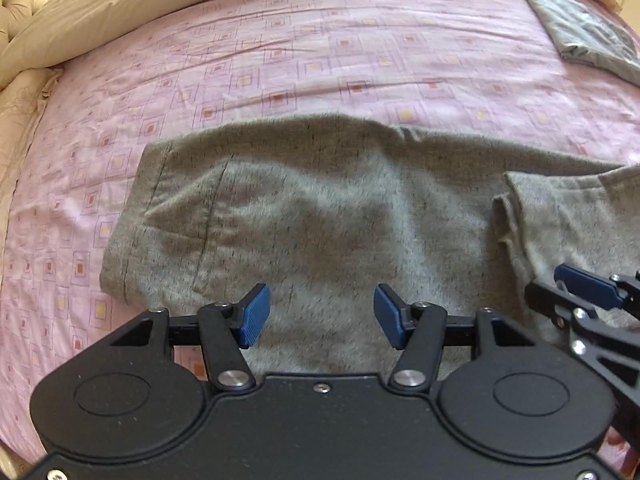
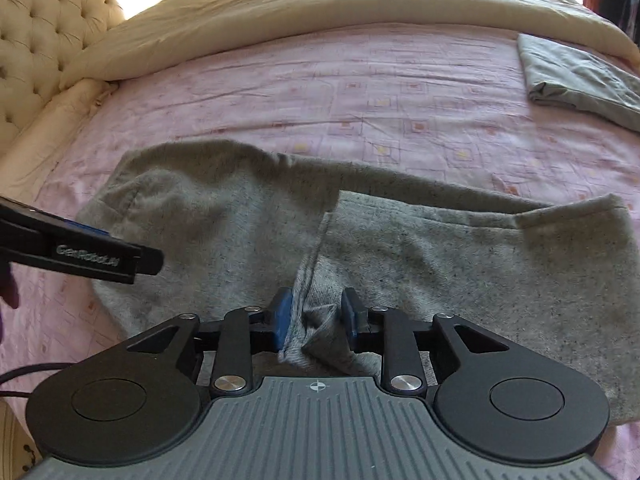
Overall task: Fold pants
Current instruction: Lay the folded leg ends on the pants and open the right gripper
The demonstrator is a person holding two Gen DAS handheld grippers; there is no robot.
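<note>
Grey fleece pants [image 1: 320,208] lie across the pink patterned bedsheet [image 1: 320,60], waistband end to the left. One leg end is folded back over the rest [image 2: 440,260]. My left gripper [image 1: 322,316] hovers open above the pants' upper part, with nothing between its blue pads. My right gripper [image 2: 316,316] has the folded leg's hem bunched loosely between its pads, which stand a little apart from the cloth. One of its fingers [image 1: 588,286] shows at the right edge of the left wrist view. A left gripper finger [image 2: 100,258] shows at the left of the right wrist view.
A folded grey-green cloth [image 2: 580,80] lies at the far right of the bed. A beige duvet [image 2: 320,8] is bunched along the far side, and a tufted headboard [image 2: 48,40] stands at the left. Part of a hand [image 2: 8,288] shows at the left edge.
</note>
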